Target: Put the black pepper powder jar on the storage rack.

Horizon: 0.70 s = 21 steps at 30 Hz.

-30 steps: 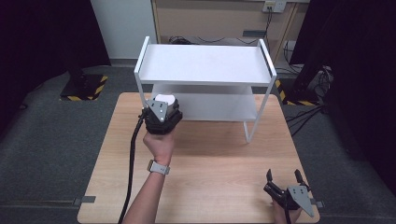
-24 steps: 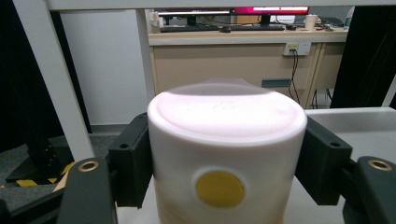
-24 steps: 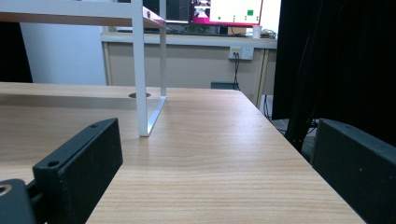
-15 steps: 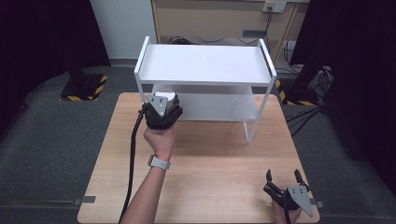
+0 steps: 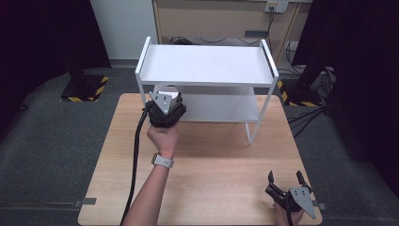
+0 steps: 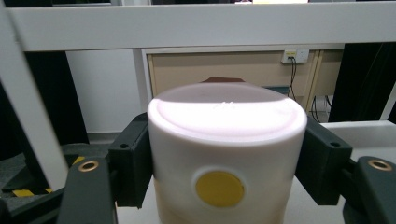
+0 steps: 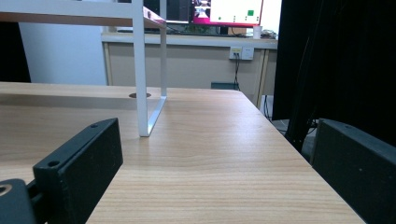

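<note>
— Gripping what, on the left side?

— The left gripper pinches a white cylindrical container, one black jaw pressed flat against each side of it. A round yellow spot sits on the wall facing the camera in the left gripper view. The jaws stand as wide as the container itself.

— Where is the container now?

— At the front left edge of the white shelf unit, level with its lower shelf. The top shelf's front rail crosses above it in the left gripper view, and the unit's left post stands just beside the left jaw. Whether the container's base touches the lower shelf I cannot tell; its bottom is cut off.

— And the other hand?

— The right gripper rests low at the near right corner of the wooden table, jaws spread wide with nothing between them. Its own view looks along bare tabletop toward the shelf unit's front right leg.

— Room to move?

— The table between the two grippers is open wood. The right gripper sits close to the table's right edge and near edge. The lower shelf stretches bare to the right of the container.
</note>
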Available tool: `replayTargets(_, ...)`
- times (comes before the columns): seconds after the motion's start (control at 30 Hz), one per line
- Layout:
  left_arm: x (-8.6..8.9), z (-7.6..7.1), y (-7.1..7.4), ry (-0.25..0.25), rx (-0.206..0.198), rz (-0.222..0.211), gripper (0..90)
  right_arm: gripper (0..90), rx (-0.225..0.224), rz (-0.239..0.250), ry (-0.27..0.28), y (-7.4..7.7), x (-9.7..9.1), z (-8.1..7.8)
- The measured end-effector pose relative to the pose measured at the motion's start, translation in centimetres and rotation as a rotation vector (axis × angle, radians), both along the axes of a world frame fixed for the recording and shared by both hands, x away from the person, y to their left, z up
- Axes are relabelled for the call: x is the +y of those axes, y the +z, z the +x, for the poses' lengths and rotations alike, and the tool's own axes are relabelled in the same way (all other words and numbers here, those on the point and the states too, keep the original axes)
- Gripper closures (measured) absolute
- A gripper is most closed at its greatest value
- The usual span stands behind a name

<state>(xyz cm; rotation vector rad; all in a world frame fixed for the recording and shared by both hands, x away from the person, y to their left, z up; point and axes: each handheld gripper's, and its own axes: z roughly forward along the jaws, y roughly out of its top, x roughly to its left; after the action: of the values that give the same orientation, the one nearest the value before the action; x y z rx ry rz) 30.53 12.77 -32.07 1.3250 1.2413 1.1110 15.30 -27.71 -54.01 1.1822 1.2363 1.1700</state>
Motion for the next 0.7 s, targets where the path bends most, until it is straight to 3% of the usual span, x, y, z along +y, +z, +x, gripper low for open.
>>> replayTargets(0.23, -0.4, 0.8, 0.1, 0.008, -0.017, 0.01, 31.1, 2.7, -0.004, 0.002, -0.001, -0.1, 0.0, 0.0)
replayTargets(0.7, -0.6, 2.8, 0.1, 0.018, 0.011, 0.013, 31.0, 2.6, 0.001, -0.001, 0.004, 0.0, -0.1, 0.0)
